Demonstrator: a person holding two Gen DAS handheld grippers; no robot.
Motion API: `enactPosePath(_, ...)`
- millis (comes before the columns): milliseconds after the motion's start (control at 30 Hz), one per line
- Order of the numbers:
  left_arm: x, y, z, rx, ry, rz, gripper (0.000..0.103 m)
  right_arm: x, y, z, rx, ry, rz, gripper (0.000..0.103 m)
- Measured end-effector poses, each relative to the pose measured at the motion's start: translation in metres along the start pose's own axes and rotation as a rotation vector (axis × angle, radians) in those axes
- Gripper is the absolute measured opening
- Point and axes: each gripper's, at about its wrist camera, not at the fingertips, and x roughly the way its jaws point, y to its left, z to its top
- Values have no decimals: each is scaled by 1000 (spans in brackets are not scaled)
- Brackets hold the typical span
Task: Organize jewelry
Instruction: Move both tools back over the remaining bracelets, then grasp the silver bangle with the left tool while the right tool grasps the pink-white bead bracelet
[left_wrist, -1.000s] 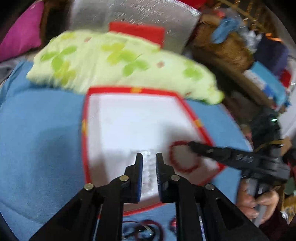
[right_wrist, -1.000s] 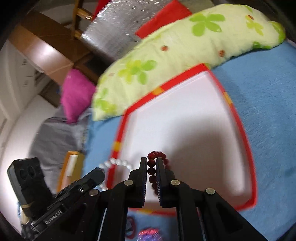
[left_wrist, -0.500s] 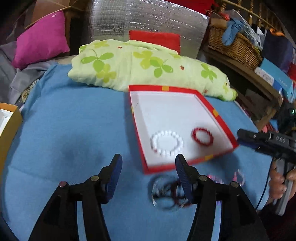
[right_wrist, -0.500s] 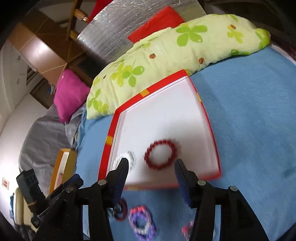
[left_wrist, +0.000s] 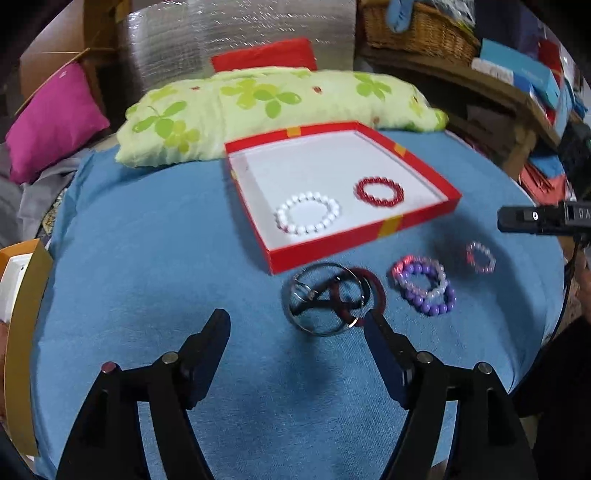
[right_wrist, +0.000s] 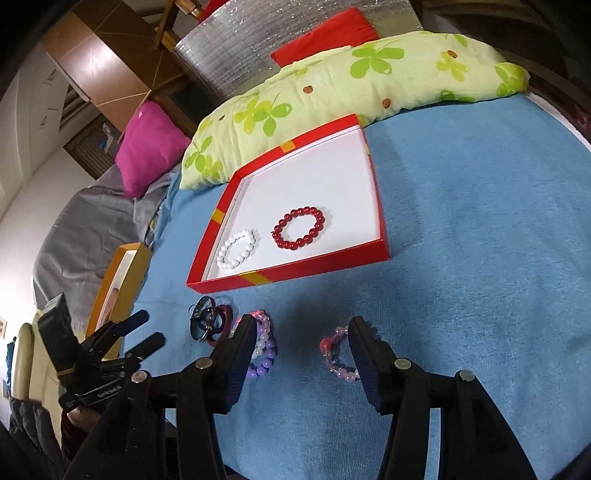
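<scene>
A red box (left_wrist: 364, 238) (right_wrist: 288, 275) with a white floor lies on the blue cloth. In it lie a white bead bracelet (left_wrist: 307, 218) (right_wrist: 237, 248) and a red bead bracelet (left_wrist: 379, 191) (right_wrist: 299, 229). In front of the box lie metal and dark red bangles (left_wrist: 327, 297) (right_wrist: 210, 323), purple and pink bead bracelets (left_wrist: 424, 284) (right_wrist: 263, 349) and a small pink bracelet (left_wrist: 480, 257) (right_wrist: 338, 354). My left gripper (left_wrist: 297, 325) (right_wrist: 146, 330) is open and empty, near the bangles. My right gripper (right_wrist: 301, 328) is open and empty, over the pink bracelet.
A green floral pillow (left_wrist: 280, 107) (right_wrist: 354, 85) lies behind the box. A magenta cushion (left_wrist: 51, 122) and an orange box (left_wrist: 22, 321) (right_wrist: 118, 291) are at the left. A wicker basket (left_wrist: 417, 33) and shelves of boxes stand at the back right.
Both grippers let go of the white and red bracelets in the box, opened wide and drew back toward the loose bracelets in front of it.
</scene>
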Motion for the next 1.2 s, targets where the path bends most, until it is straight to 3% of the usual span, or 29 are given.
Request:
enactPosePath(200, 20, -13, 5, 17, 50, -78, 76, 15, 2, 5, 28, 32, -14, 56)
enactPosePath(533, 57, -7, 12, -47, 124, -97, 76, 24, -2, 7, 62, 66, -7, 56)
enactPosePath(833, 61, 4, 15, -120, 84, -164, 76, 41, 9, 6, 60, 111, 35, 55)
enactPosePath(900, 61, 5, 15, -125, 77, -172, 76, 50, 15, 5, 54, 130, 42, 51)
enactPosePath(1033, 59, 9, 12, -113, 73, -145, 62, 68, 24, 4, 54, 169, 47, 47)
enactPosePath(1200, 51, 20, 6, -134, 74, -139, 62, 86, 30, 2, 47, 189, 11, 42)
